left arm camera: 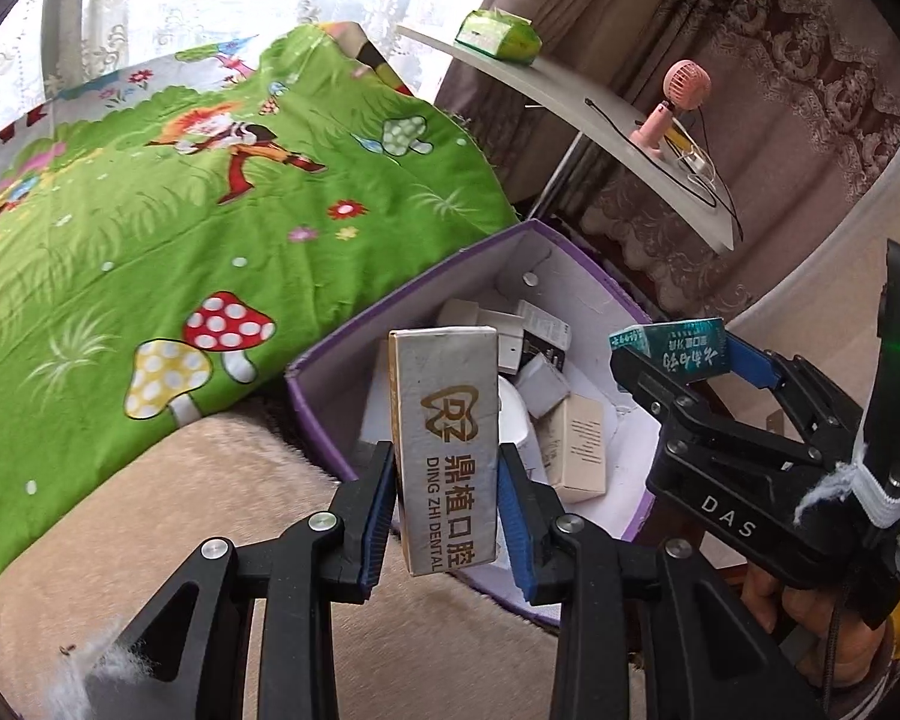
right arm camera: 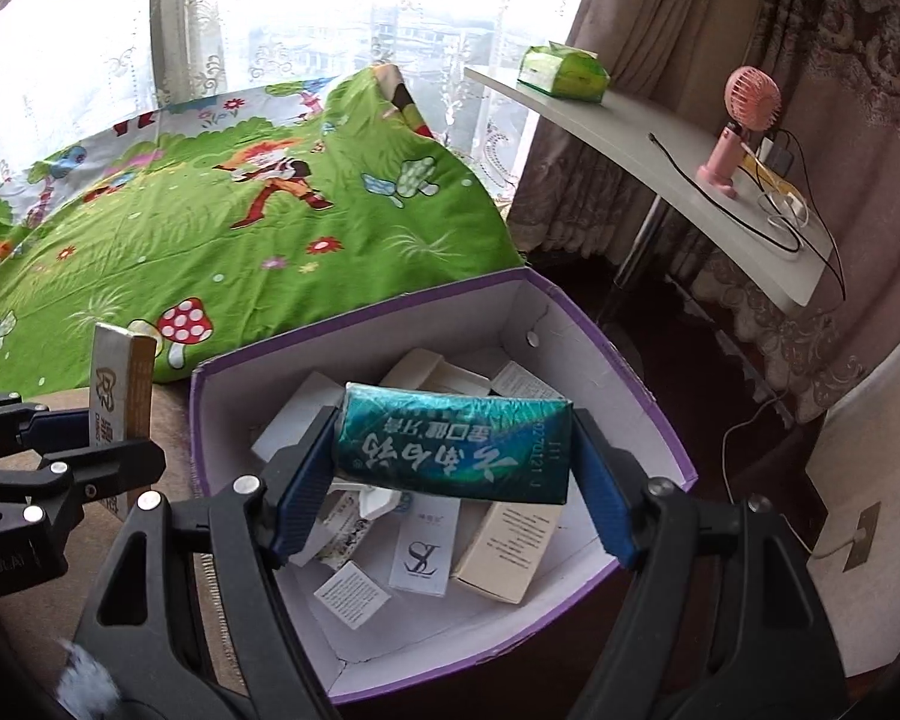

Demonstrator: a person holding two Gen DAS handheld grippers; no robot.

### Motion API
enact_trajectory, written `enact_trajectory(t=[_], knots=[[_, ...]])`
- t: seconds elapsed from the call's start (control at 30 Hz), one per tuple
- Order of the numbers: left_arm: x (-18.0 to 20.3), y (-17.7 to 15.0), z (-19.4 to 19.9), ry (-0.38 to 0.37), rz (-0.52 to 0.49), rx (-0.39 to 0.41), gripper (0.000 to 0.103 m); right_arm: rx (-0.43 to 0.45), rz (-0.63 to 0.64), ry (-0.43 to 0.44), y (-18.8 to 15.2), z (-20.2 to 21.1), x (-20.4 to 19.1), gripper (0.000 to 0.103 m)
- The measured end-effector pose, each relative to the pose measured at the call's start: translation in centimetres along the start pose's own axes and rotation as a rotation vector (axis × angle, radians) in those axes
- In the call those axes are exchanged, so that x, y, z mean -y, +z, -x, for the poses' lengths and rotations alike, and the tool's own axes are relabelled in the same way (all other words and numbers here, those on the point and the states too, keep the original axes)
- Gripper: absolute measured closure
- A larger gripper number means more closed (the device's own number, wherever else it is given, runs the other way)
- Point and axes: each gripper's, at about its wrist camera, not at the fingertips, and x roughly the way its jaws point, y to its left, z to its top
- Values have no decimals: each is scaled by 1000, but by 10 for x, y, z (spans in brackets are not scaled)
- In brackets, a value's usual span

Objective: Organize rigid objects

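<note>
Right wrist view: both jaws clamping cartons (right arm camera: 450, 444) above cluttered purple box (right arm camera: 648, 414), bedspread (right arm camera: 222, 252) beside.

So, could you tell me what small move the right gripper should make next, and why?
Probably open the right gripper: its teal rectangular carton already hangs over the open purple-edged cardboard box of small cartons, so it should drop inside.

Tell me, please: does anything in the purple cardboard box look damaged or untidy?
Yes. The small cartons inside the purple cardboard box lie jumbled at mixed angles, some leaning on others, not stacked. The box's near wall shows a crack at its corner.
</note>
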Motion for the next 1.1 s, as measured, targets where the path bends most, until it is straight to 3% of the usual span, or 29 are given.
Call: enact_trajectory(t=[0.07, 0.17, 0.2, 0.37, 0.63, 0.77, 1.1], knots=[[1, 2, -3, -19, 6, -5, 65, -3, -9, -3, -1, -1, 3, 26], [-1, 1, -5, -35, 23, -5, 34, -14, -14, -6, -1, -4, 6, 25], [-5, -1, -3, -37, 46, -1, 29, -19, -14, -9, -2, -4, 7, 22], [-22, -13, -4, -49, 150, -60, 23, -30, -19, -5, -6, -1, 9, 17], [-17, -20, -8, -67, 126, -63, 13, -47, -11, -3, -17, 1, 9, 16], [-12, -20, -11, -79, 97, -78, 3, -53, -17, -7, -17, -1, 10, 16], [-13, -18, -15, -70, 127, -79, 1, -59, -20, -3, -18, -3, 11, 16]])
